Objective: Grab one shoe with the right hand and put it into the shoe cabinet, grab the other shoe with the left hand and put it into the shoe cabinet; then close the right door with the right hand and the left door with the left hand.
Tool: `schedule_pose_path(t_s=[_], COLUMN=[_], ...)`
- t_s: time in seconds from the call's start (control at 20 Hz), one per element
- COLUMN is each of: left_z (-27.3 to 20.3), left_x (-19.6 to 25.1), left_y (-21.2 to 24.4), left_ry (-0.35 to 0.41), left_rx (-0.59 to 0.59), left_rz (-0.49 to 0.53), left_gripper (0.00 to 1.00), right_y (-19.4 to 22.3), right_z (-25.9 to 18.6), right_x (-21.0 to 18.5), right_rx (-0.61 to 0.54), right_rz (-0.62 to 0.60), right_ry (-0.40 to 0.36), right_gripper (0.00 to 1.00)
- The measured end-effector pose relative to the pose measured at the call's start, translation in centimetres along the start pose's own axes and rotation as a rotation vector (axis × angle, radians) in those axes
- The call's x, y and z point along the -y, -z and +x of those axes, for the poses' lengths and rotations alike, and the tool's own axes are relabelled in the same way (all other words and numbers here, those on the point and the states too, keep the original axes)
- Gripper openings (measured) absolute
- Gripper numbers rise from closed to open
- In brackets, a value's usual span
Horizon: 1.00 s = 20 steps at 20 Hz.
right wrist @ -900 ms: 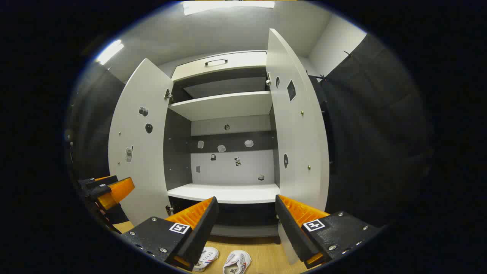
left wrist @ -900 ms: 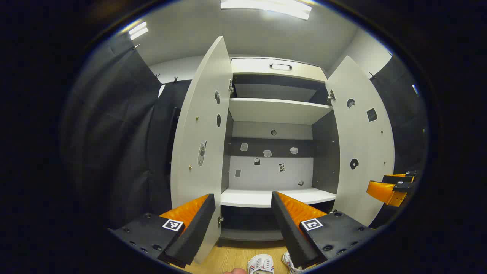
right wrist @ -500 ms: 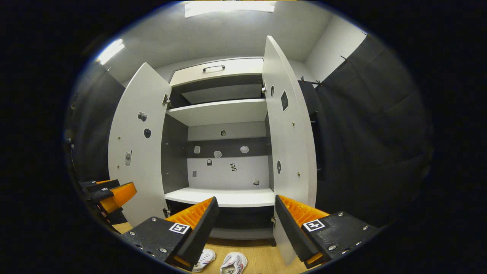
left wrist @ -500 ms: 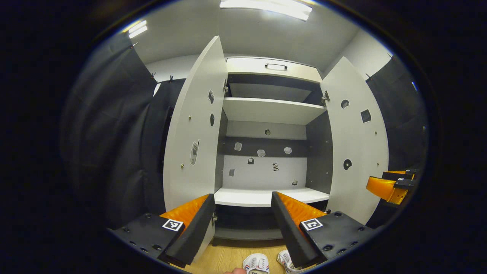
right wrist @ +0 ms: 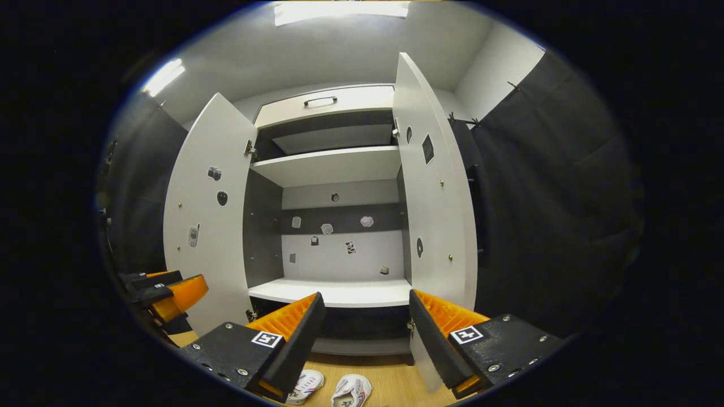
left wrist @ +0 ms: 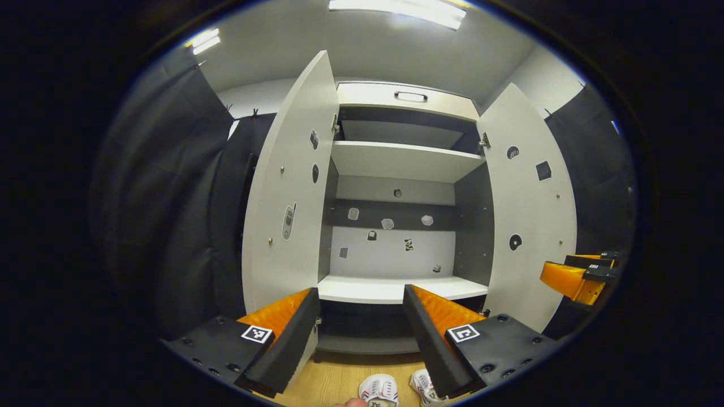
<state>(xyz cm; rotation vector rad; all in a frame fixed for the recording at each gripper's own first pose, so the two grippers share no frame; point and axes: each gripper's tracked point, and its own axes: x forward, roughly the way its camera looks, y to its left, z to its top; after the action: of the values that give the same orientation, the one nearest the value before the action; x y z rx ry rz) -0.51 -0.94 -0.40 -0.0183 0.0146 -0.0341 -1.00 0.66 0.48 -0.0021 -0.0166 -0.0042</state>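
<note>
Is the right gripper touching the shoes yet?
Apart. In the right gripper view the right gripper hangs open and empty, its fingers up in front of the cabinet, while the shoes lie on the floor below.

ceiling light (left wrist: 399, 10) lit | dark curtain (right wrist: 554, 198) beside cabinet | wooden floor (right wrist: 390, 381)

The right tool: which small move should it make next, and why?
Probably it should lower toward the shoes on the wooden floor. The right tool is open, holds nothing and points at the shoe cabinet, whose doors are both open. The left tool is open too. Both shoes lie below the tools, in front of the cabinet, so grabbing one comes first.
</note>
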Motion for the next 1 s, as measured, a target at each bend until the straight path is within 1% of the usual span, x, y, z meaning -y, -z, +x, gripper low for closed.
schedule_pose_path(t_s=[0.35, 0.45, 0.55, 0.7, 0.85, 1.0], left_z=[0.2, 0.3, 0.3, 0.3, 0.3, 0.1], left_x=[-0.5, -0.6, -0.8, -0.9, -0.9, -0.8], left_y=[0.3, 0.4, 0.3, 0.1, 0.2, 0.6], left_ry=[-0.010, -0.009, -0.012, -0.013, -0.013, -0.006], left_rx=[-0.010, -0.009, -0.006, 0.002, 0.004, -0.001], left_rz=[0.010, 0.012, 0.015, 0.022, 0.020, 0.002], left_gripper=[0.96, 0.96, 0.96, 0.96, 0.96, 0.96], right_y=[0.3, 1.3, 4.0, 8.9, 14.7, 21.9], right_z=[1.0, 1.6, 2.5, 3.3, 3.8, 3.1], right_x=[-0.9, -0.8, -0.8, -1.3, -1.0, -0.9], right_rx=[-0.007, -0.021, -0.082, -0.184, -0.256, -0.386], right_rz=[-0.010, -0.024, -0.035, -0.031, -0.092, -0.133], right_ry=[-0.016, -0.010, 0.002, -0.009, -0.008, -0.013], right_gripper=[0.92, 0.92, 0.92, 0.92, 0.92, 0.92])
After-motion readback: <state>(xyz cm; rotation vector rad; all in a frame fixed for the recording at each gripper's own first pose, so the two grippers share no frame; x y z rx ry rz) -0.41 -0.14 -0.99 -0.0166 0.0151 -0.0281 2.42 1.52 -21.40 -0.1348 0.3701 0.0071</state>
